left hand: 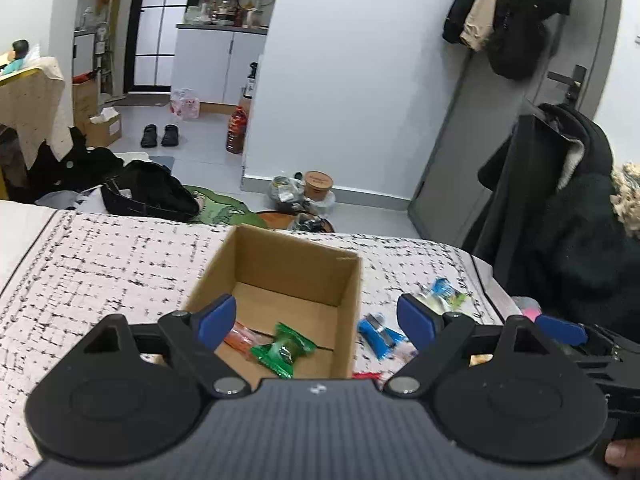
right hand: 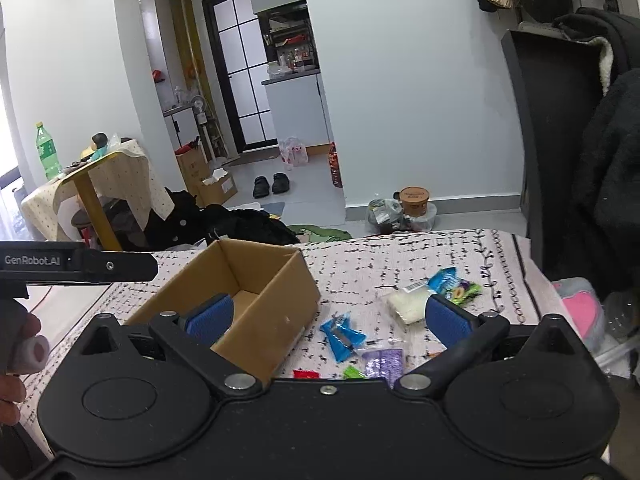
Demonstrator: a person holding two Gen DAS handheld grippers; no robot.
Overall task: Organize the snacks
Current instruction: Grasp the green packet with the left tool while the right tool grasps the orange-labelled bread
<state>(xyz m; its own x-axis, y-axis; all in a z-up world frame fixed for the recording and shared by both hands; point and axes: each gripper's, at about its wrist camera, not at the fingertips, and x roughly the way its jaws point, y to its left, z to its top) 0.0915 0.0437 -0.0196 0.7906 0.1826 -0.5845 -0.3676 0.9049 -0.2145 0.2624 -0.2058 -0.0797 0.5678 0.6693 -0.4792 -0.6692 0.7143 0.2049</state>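
Observation:
An open cardboard box [left hand: 352, 280] sits on the patterned bedspread [left hand: 100, 264]; it also shows in the right wrist view [right hand: 276, 312]. Inside lie a green wrapped snack [left hand: 284, 350] and an orange packet [left hand: 240, 338]. My left gripper [left hand: 316, 320] is open and empty above the box. Loose snacks lie right of the box: a blue packet [left hand: 378, 338] [right hand: 342, 334], a white packet [right hand: 406, 304], a blue-green packet [right hand: 454, 284], a purple packet [right hand: 384, 362], and red [right hand: 306, 374] and green [right hand: 354, 372] scraps. My right gripper [right hand: 328, 320] is open and empty above them.
The bed's far edge [right hand: 400, 236] borders a floor with bags and a tub [right hand: 414, 200]. Dark coats hang on a rack at the right [right hand: 612, 160]. A small covered table [right hand: 104, 176] with a green bottle stands at the left. Black clothes [left hand: 148, 192] lie beyond the bed.

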